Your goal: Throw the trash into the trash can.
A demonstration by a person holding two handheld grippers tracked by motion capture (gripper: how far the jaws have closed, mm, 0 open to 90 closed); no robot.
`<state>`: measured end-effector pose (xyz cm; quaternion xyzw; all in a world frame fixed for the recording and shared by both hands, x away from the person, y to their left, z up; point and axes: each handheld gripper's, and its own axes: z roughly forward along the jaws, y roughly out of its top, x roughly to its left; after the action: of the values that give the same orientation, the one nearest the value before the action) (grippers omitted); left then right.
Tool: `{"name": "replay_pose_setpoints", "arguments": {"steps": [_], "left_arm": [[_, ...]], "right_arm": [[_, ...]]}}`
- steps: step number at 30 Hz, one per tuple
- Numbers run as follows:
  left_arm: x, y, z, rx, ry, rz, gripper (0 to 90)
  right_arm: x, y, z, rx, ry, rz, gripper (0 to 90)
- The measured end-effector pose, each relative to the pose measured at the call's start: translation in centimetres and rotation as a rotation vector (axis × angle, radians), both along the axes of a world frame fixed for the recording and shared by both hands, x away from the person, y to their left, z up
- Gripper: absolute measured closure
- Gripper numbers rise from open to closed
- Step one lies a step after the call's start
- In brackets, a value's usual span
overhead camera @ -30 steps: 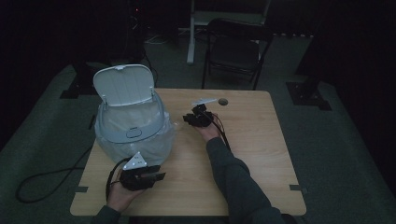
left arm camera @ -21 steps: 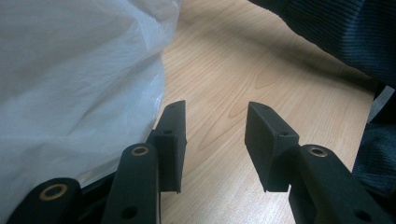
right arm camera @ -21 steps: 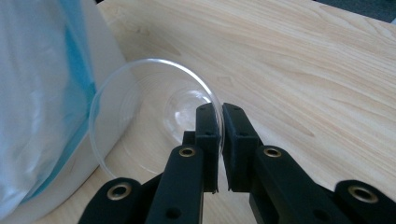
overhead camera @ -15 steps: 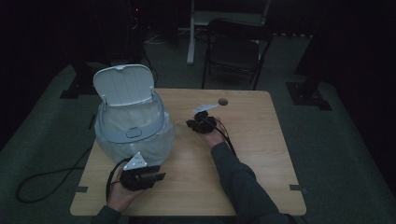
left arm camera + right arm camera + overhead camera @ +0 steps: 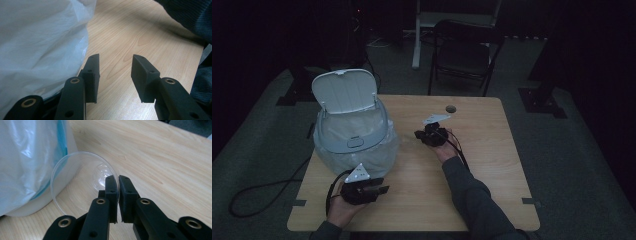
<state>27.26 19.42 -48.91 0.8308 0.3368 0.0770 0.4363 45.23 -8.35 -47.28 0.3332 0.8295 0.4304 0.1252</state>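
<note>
Clear plastic is the whole story here: the right gripper (image 5: 117, 182) has just been closing its jaws and now pinches the rim of a see-through plastic cup (image 5: 82, 182), held on its side just beside the white lidded trash bin lined with a pale plastic bag (image 5: 354, 132), which sits at about 9 o'clock on the light wooden table (image 5: 482, 165). I'd say the grab is done and what's left is getting the cup into the open bin. The high view barely hints at the cup but shows the flipped-up lid, while the left gripper (image 5: 115, 72), down near 7 o'clock, has its jaws wide apart with nothing in them.
</note>
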Motion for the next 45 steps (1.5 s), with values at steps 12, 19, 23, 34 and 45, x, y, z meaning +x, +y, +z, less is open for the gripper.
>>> {"name": "replay_pose_setpoints", "arguments": {"steps": [12, 19, 23, 34, 45], "left_arm": [[0.1, -0.2, -0.3, 0.007, 0.008, -0.003, 59.7], [0.1, -0.2, -0.5, 0.007, 0.014, -0.002, 59.6], [0.1, -0.1, -0.5, 0.005, 0.013, 0.001, 59.6], [0.1, 0.0, -0.6, 0.008, 0.013, 0.007, 59.7], [0.0, 0.0, -0.7, 0.008, 0.014, 0.010, 59.6]], "right_arm": [[-0.5, -0.9, 1.7, 0.027, -0.034, -0.009, 86.0], [-1.0, -1.0, 3.1, 0.046, -0.065, -0.004, 86.0], [-1.2, -1.1, 4.1, 0.058, -0.084, -0.002, 86.0], [-1.7, -1.1, 6.3, 0.092, -0.130, 0.004, 86.0], [-1.9, -1.6, 8.1, 0.119, -0.158, 0.002, 86.0]]}}
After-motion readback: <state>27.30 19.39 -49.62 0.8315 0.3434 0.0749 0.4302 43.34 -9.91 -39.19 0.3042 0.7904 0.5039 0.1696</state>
